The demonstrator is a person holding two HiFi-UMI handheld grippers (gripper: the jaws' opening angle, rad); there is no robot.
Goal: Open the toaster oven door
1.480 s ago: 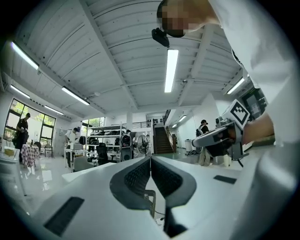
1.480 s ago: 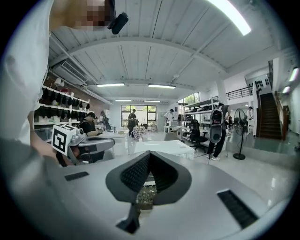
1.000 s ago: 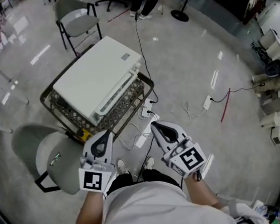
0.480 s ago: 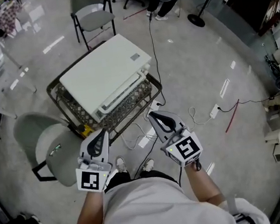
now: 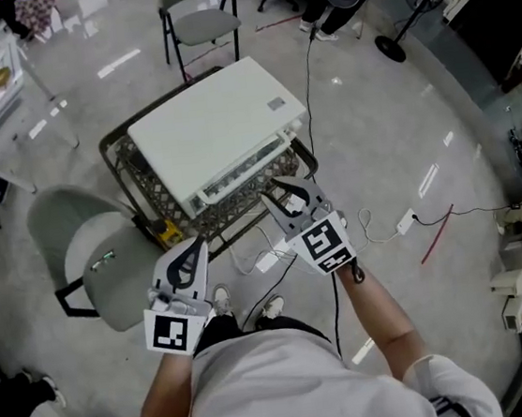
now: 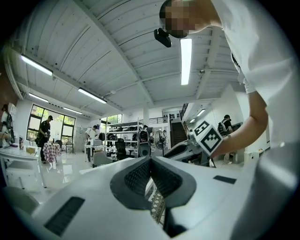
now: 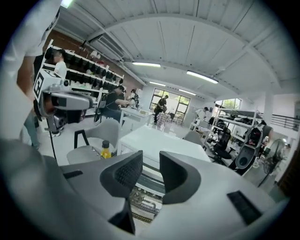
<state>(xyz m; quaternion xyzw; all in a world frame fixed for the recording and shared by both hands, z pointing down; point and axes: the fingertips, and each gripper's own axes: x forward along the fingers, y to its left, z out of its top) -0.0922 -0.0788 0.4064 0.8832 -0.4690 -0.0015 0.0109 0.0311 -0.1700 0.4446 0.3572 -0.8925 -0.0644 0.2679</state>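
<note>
Head view first: the white toaster oven [image 5: 218, 128] sits on a dark lattice basket stand [image 5: 121, 163] out on the grey floor [image 5: 394, 139], just in front of us, and its door faces us and looks closed. There's a small grey label [image 5: 276, 104] on the oven's top, too small for us to read. The right gripper [image 5: 289, 193] is up close to the oven's front edge but not touching it. The left gripper [image 5: 194, 251] hangs lower, near a grey chair [image 5: 93, 266]. A little yellow bottle [image 5: 167, 231] stands by the stand's corner. The only print we can make out is the black-and-white square pattern on each marker cube [image 5: 323, 242], with no letters.

Left gripper view: the left gripper [image 6: 150, 164] has its fingers [image 6: 136, 178] pressed together at the tips with nothing pinched. We can see a bit of lattice through the slit below them. The other cube's pattern [image 6: 207, 137] shows off to the side.

Right gripper view: the right gripper [image 7: 151, 164] has its fingers [image 7: 124, 173] spread and opening, with nothing between them. The toaster oven [image 7: 157, 143] sits straight ahead, its front showing through the gap. The yellow bottle [image 7: 106, 150] has a dark cap, and we can't read any label on it.
</note>
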